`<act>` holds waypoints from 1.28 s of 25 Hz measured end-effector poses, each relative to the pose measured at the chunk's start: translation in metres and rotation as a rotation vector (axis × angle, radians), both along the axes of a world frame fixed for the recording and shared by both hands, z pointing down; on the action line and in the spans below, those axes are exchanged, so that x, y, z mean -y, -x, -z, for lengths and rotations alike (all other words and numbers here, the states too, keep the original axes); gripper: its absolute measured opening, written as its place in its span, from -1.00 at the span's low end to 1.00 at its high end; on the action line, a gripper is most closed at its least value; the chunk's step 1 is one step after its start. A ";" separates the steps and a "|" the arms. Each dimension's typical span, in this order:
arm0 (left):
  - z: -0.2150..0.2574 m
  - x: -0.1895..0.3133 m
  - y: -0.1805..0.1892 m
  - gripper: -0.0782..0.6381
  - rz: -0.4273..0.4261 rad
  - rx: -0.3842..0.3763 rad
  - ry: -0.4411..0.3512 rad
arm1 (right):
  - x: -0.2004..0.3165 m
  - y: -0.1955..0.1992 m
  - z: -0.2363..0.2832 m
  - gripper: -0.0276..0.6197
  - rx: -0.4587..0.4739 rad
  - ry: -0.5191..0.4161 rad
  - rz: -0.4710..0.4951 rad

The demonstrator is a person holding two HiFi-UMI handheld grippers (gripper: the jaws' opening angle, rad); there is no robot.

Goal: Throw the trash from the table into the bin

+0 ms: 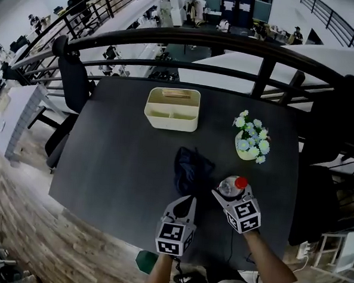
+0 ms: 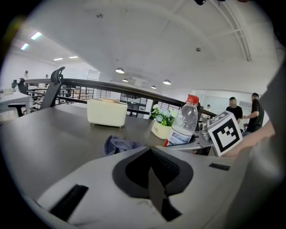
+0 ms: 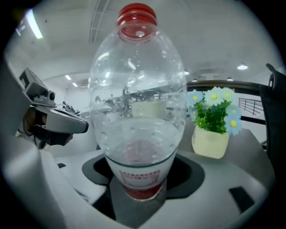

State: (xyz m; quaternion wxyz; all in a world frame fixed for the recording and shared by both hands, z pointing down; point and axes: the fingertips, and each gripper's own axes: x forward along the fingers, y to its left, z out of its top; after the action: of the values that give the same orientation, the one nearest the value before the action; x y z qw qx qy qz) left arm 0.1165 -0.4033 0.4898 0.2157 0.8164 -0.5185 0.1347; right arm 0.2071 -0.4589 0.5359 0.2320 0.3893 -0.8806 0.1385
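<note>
On the worktop, near right, grips upright bottle low in right claw, clamped for carrying to bin; holds left claw shut, empty, beside cloth.

Open left side, crowded right

Seen from the head view, the table lies bare from 7 to 11 o'clock, a wide lane. The cream caddy blocks 12, with the railing behind it. The flower pot stands at 2. The dark cloth fills the centre, and the bottle is just beside it at 4.
</note>
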 end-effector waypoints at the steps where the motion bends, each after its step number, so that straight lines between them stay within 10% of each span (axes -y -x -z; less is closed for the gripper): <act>1: 0.001 -0.006 0.004 -0.72 0.012 -0.001 0.000 | -0.006 0.005 0.003 0.12 0.006 -0.003 0.011; 11: 0.006 -0.105 0.108 -0.72 0.221 0.010 -0.015 | -0.090 0.122 0.012 0.12 0.027 0.003 0.201; 22: 0.017 -0.345 0.243 -0.72 0.529 0.032 0.004 | -0.322 0.281 0.018 0.12 0.055 0.046 0.521; 32: -0.076 -0.559 0.310 -0.72 0.766 -0.018 0.137 | -0.500 0.370 -0.107 0.12 -0.028 0.184 0.711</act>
State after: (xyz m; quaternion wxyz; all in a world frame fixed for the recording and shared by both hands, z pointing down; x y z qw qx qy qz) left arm -0.1935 0.1561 0.5653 0.3087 0.5486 -0.7737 0.0716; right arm -0.1632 0.0408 0.6425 0.3116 0.0381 -0.9415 0.1224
